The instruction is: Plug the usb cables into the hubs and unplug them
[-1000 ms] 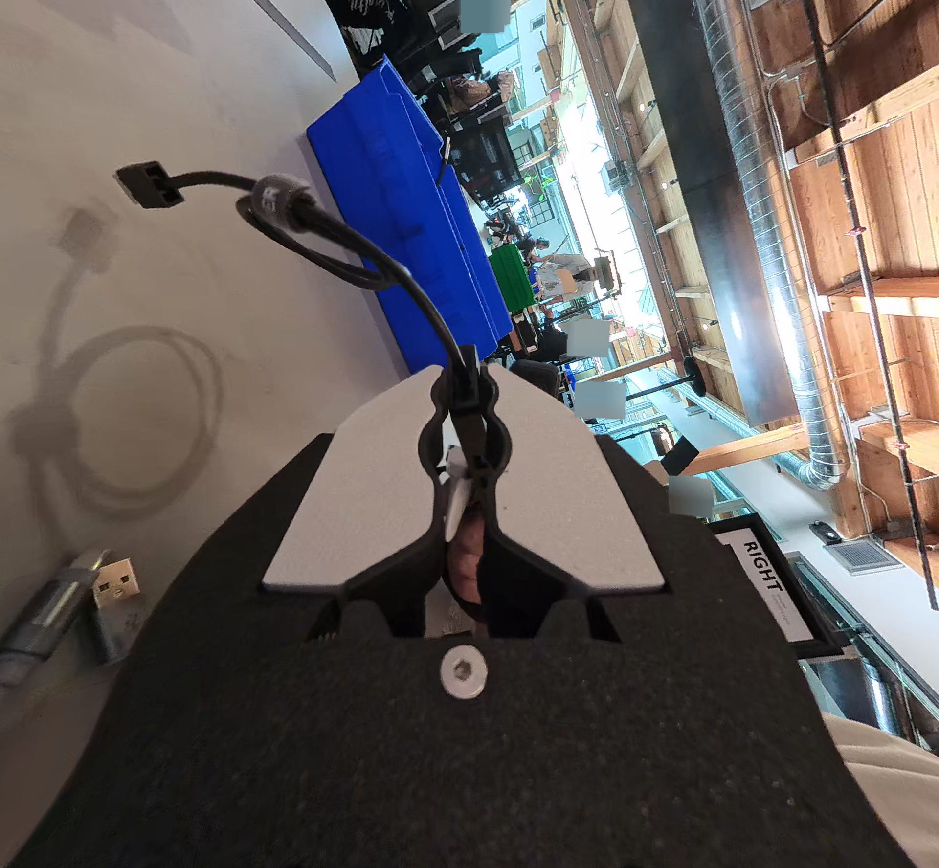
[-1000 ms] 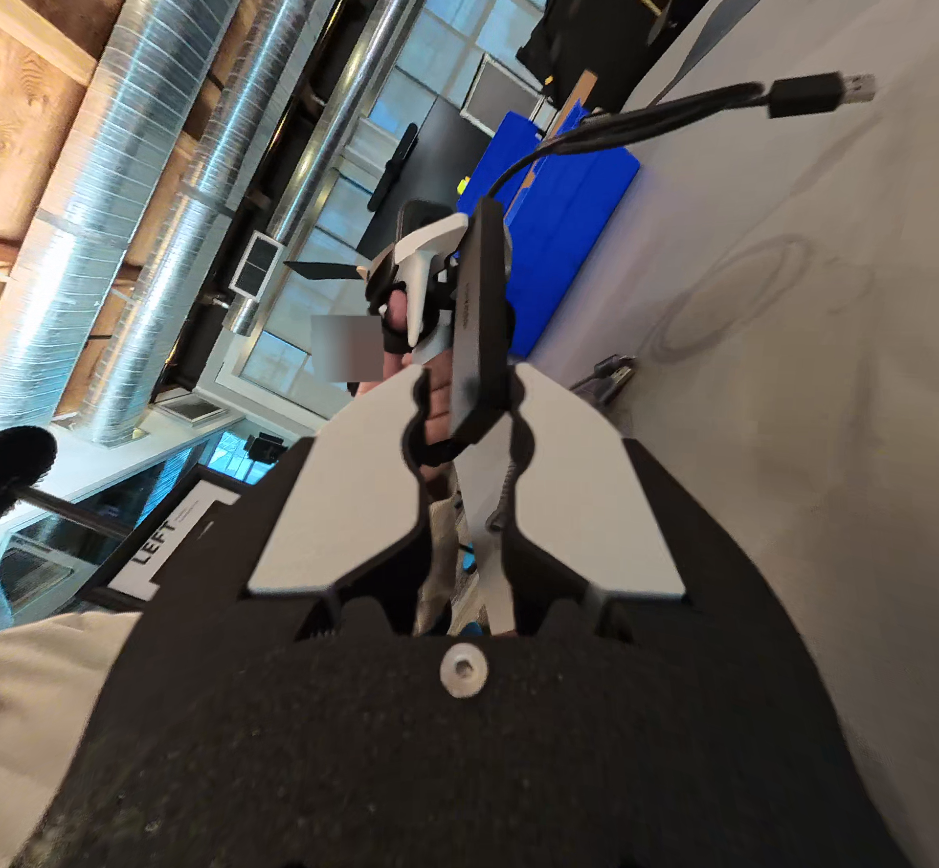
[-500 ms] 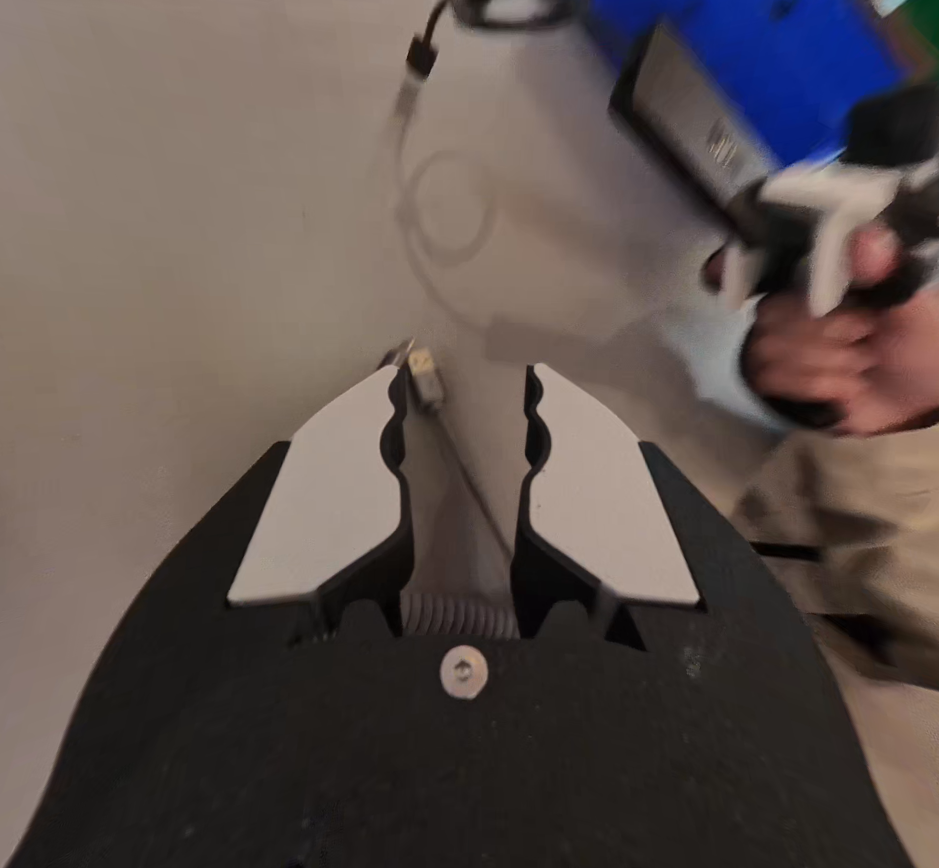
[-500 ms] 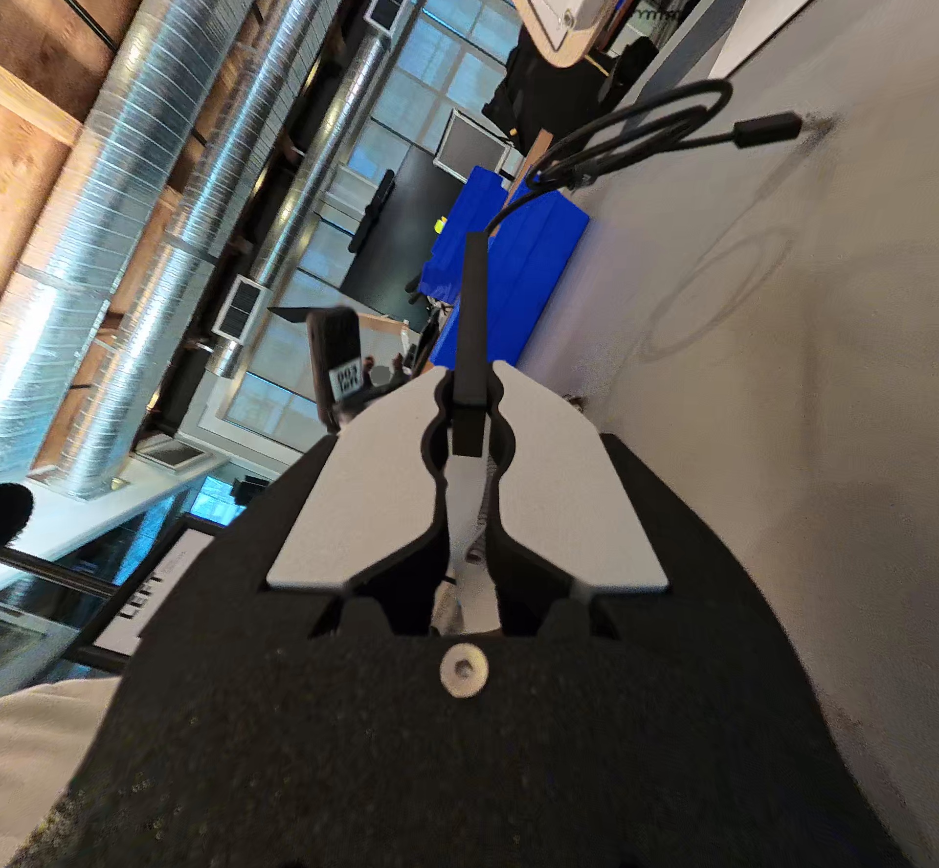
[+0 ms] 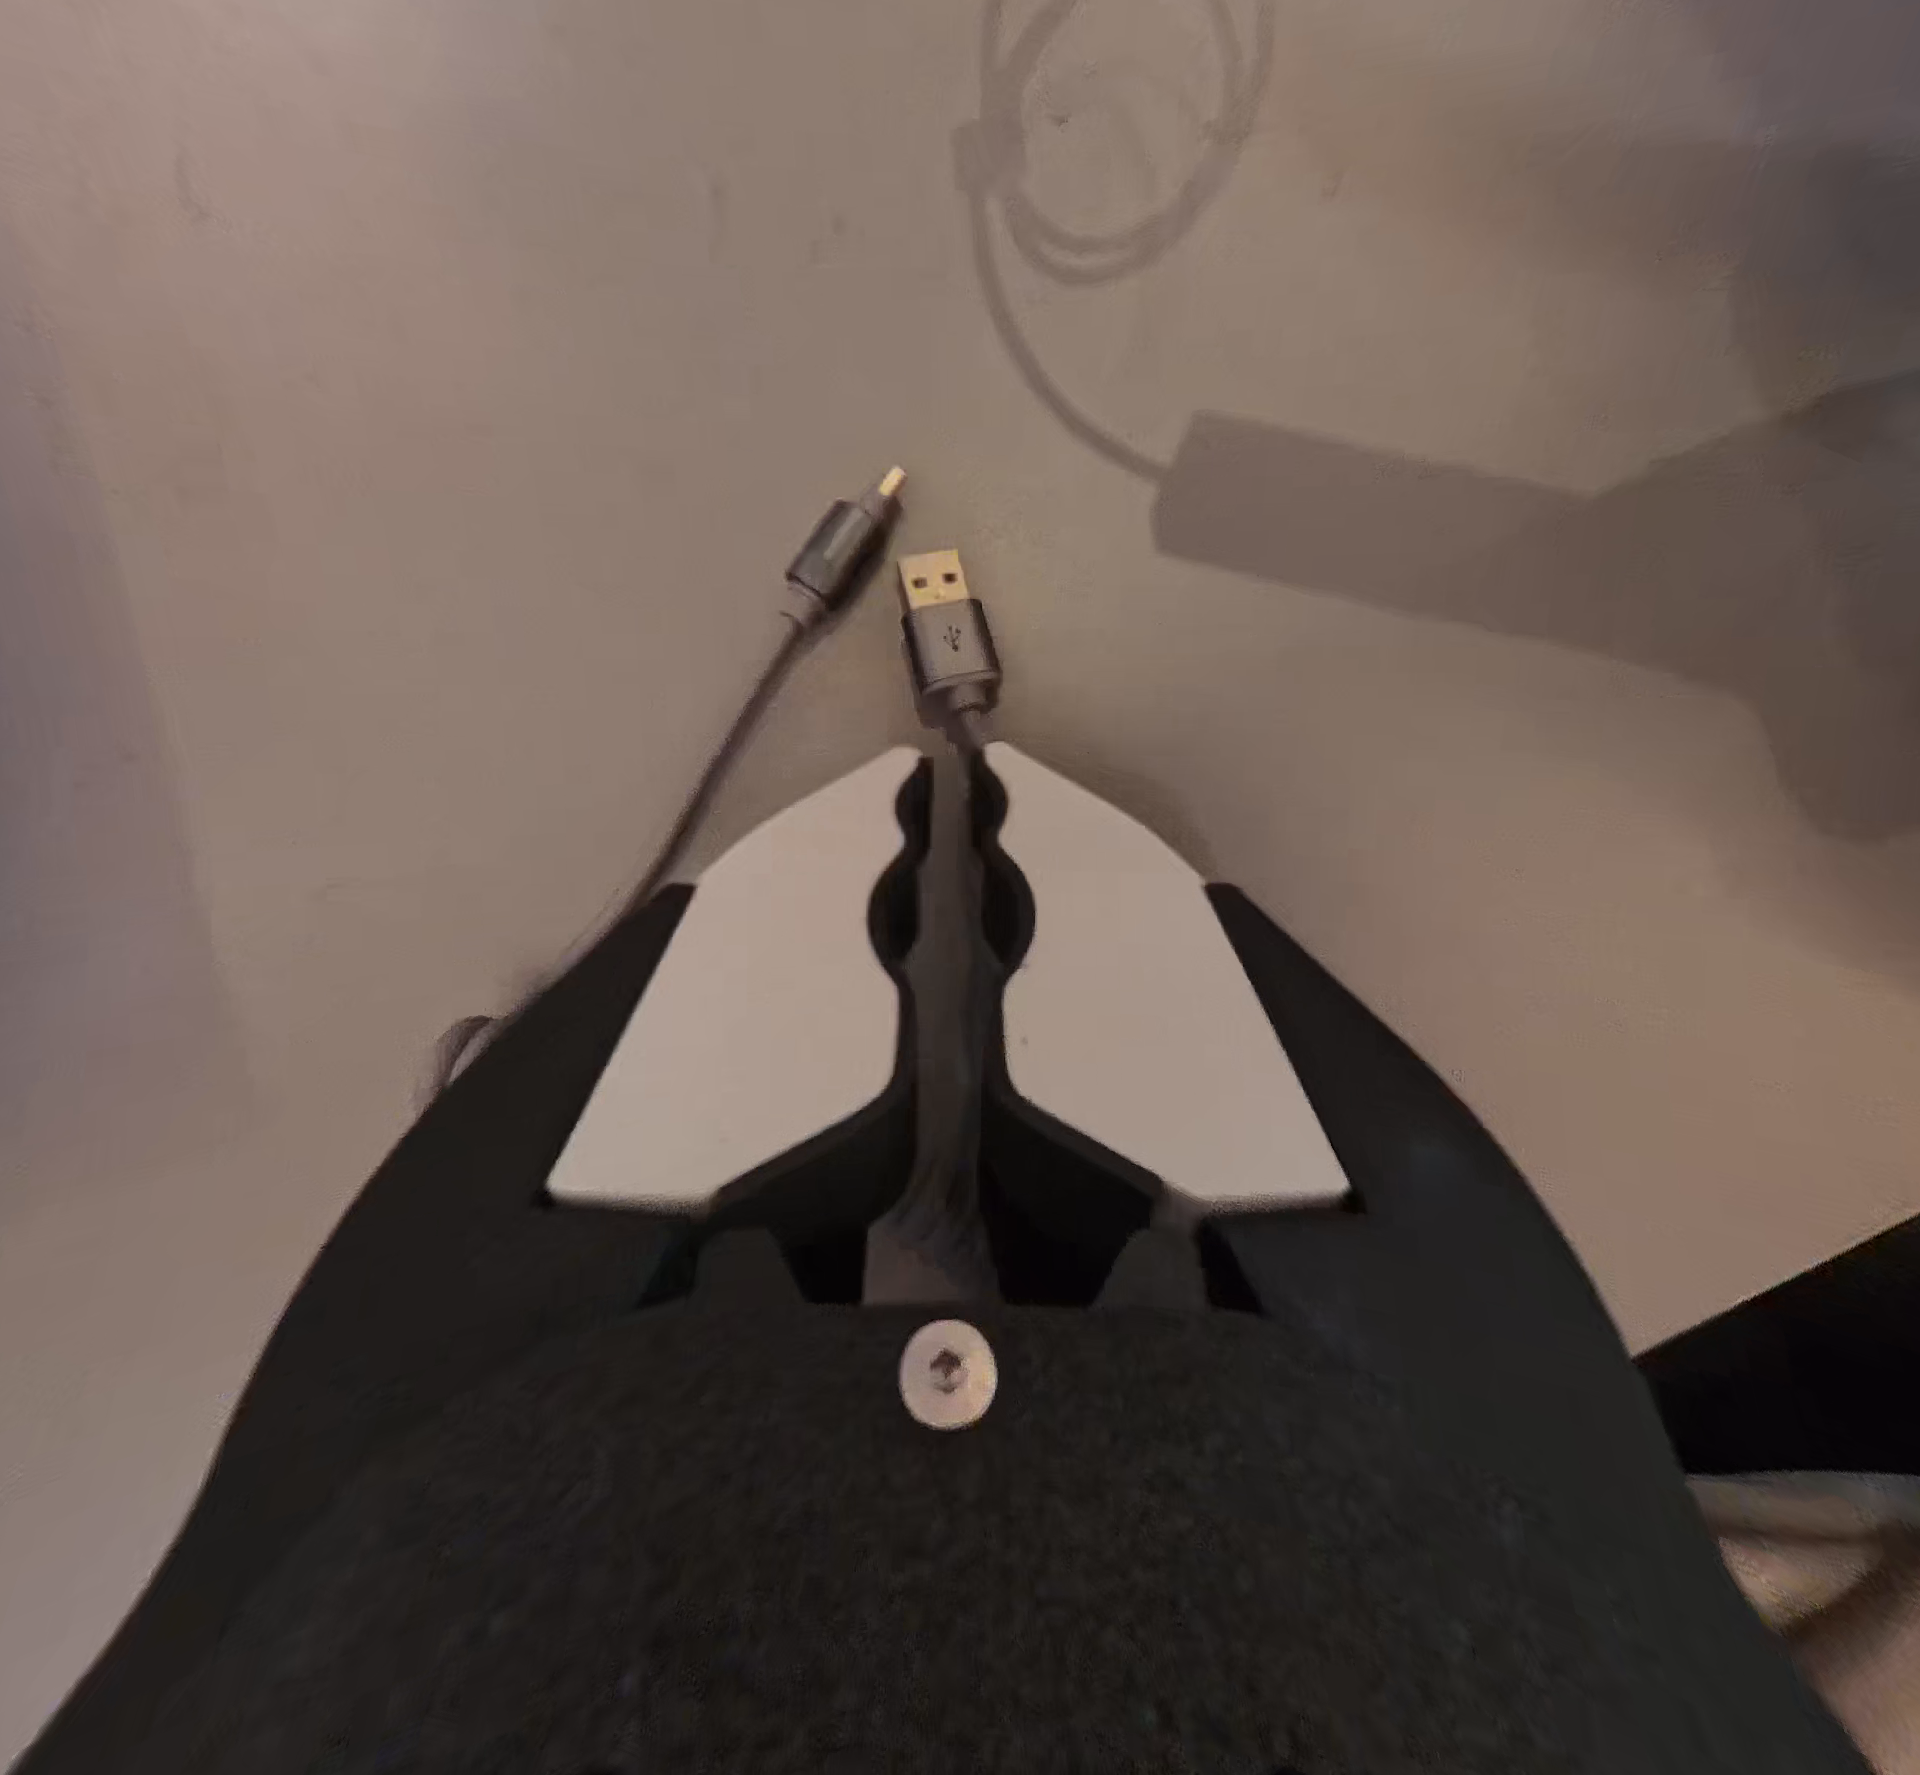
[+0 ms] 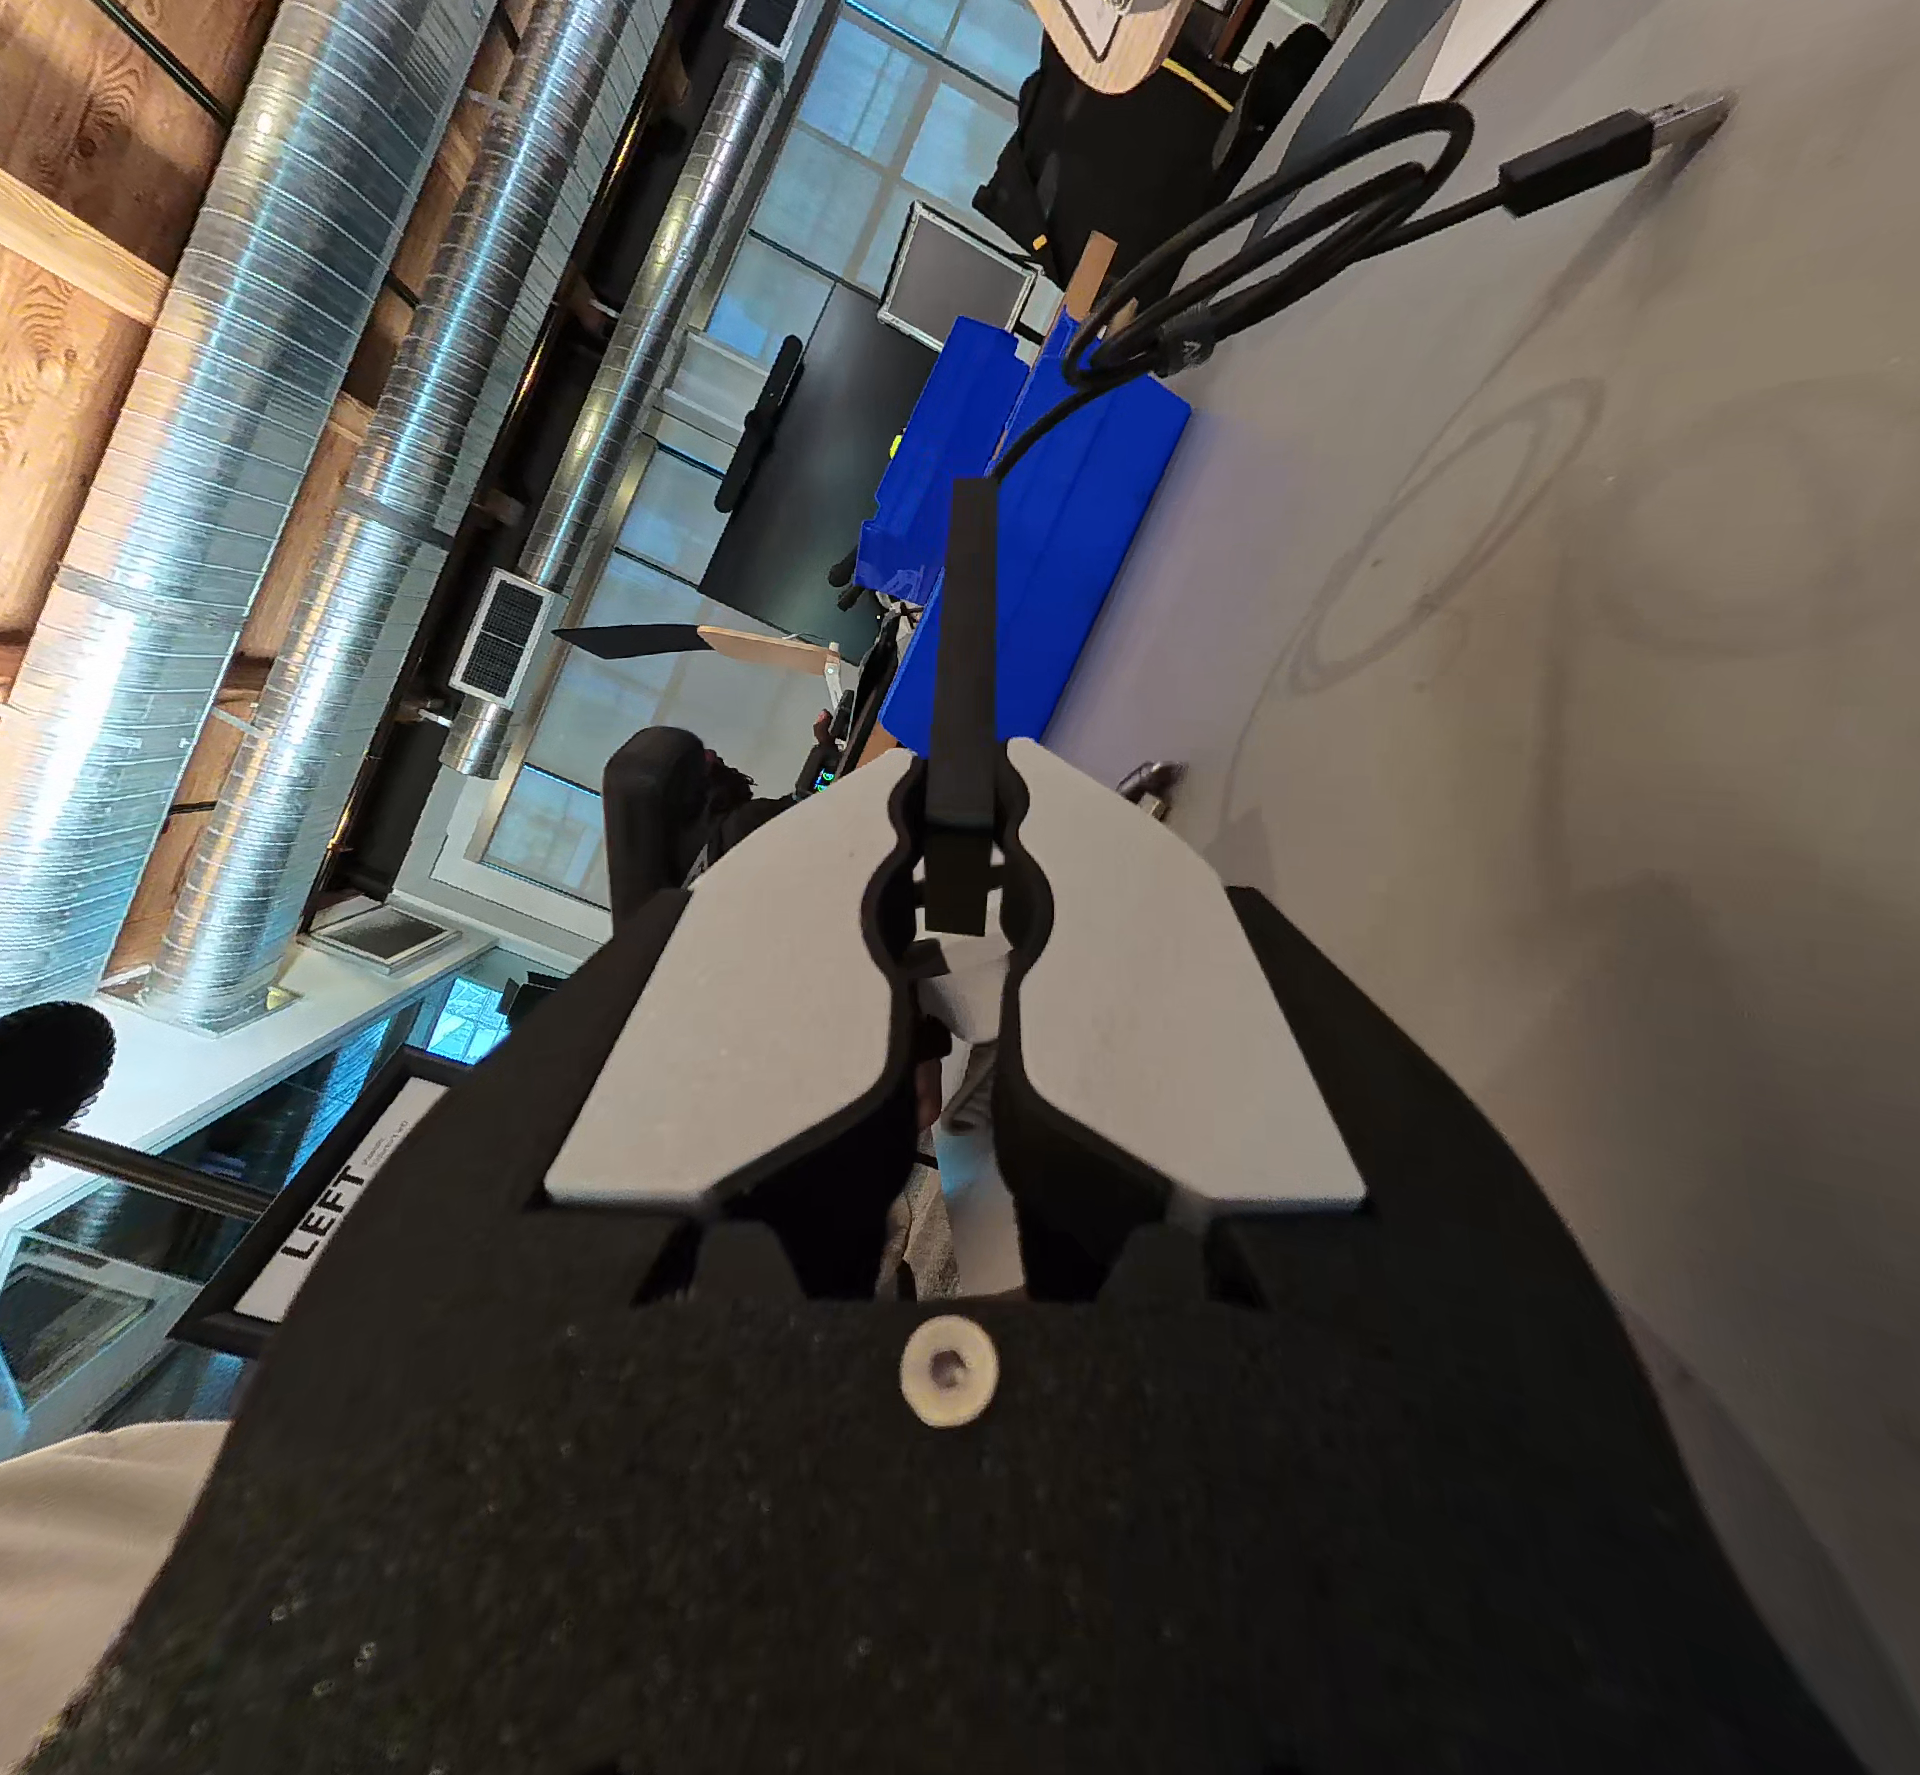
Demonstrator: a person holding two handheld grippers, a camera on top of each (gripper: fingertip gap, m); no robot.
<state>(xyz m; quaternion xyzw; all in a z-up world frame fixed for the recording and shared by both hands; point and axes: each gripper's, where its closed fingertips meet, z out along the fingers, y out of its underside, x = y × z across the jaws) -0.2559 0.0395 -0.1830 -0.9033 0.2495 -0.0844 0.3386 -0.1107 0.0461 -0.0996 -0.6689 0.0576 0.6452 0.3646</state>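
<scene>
The table [image 5: 416, 271] is grey and matt, and it is seen in both views; a blue bin [image 6: 1039, 530] stands far on it.

The hub [image 6: 961, 645], a thin black bar, is held up in the air by the right gripper [image 6: 961, 790], whose fingers are closed on its near end. It looks rigid and light, so it can be kept steady by this end, but its smooth sides may slip when a plug is pushed in. Its own cord [image 6: 1278, 239] is bundled in a loop and hangs beyond it, with its plug [image 6: 1579, 167] near the table.

The grey cable [image 5: 951, 946] lies on the table and is clamped between the fingers of the left gripper [image 5: 961, 759], just behind the plug shell. The cable seems soft and is judged to bend easily, so the stiff shell is the better place to be taken. The USB plug [image 5: 940, 613] sticks out in front, flat side up. A smaller plug [image 5: 842, 541] of the same cable lies just beside it, not held.
</scene>
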